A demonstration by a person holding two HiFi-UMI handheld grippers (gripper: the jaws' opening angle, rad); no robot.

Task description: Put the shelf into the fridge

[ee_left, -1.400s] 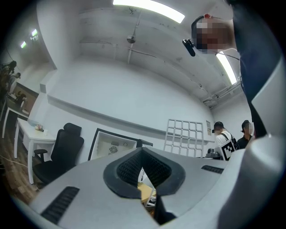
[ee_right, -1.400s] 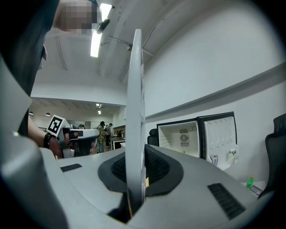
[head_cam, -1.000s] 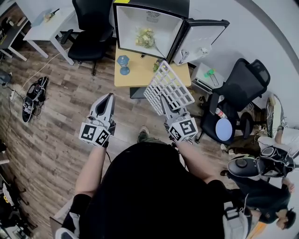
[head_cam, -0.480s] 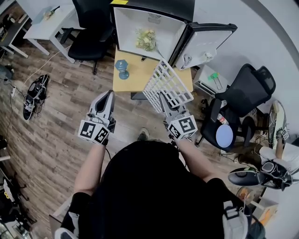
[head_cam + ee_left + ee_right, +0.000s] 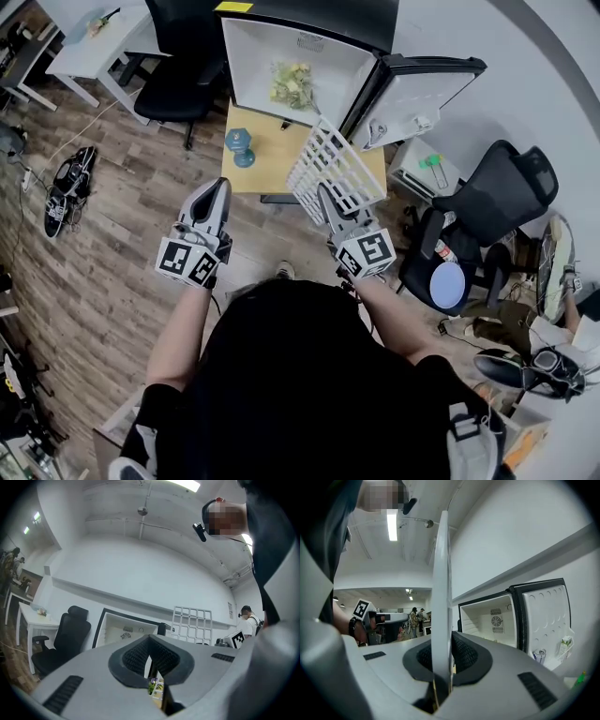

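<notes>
head view: white grid shelf (image 5: 336, 169) tilted, just in front of the open fridge (image 5: 291, 66), not inside | left gripper view: left gripper (image 5: 150, 653) clenched on nothing | right gripper view: right gripper (image 5: 442, 667) pinches only the shelf's edge, so imo it could twist loose or clip the fridge door (image 5: 543, 620)

The top edge of the head view cuts off the fridge (image 5: 267, 66), and the greenish bunch (image 5: 292, 82) inside is too small for us to name. In the right gripper view the lower end of the shelf (image 5: 440, 597) is hidden inside the right gripper (image 5: 442, 644).
</notes>
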